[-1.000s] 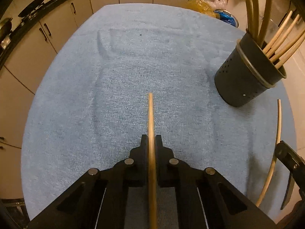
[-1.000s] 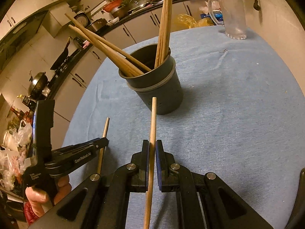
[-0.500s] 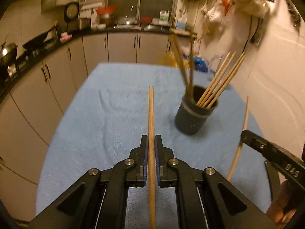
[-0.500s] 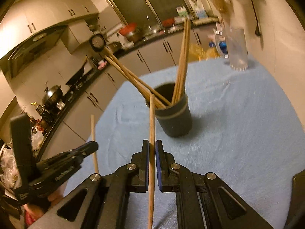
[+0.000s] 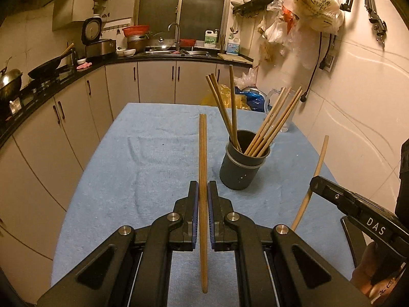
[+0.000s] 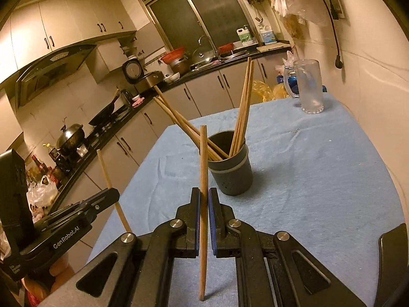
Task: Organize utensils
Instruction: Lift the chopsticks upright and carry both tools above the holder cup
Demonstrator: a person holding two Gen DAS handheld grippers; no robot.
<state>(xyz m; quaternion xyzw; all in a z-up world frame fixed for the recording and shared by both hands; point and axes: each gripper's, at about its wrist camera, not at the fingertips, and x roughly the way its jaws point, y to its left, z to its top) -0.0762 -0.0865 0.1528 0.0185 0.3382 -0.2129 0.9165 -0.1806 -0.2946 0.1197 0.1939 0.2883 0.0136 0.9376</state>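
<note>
Both claws, the left gripper (image 5: 202, 192) and right gripper (image 6: 203, 199), each pinch a chopstick (image 5: 203, 179) above the blue cloth (image 5: 153, 158), probably mid-carry to the dark holder (image 5: 240, 171), needing tips lowered inside.

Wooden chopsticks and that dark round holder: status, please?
Left gripper shut on one wooden chopstick. Right gripper shut on another. Dark holder upright, part-filled. Nothing in the way.

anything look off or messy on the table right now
Nothing stands out. The dark holder stands upright on the blue cloth, chopsticks splayed inside. The left gripper and right gripper each clamp one chopstick. No spills or strays visible.
</note>
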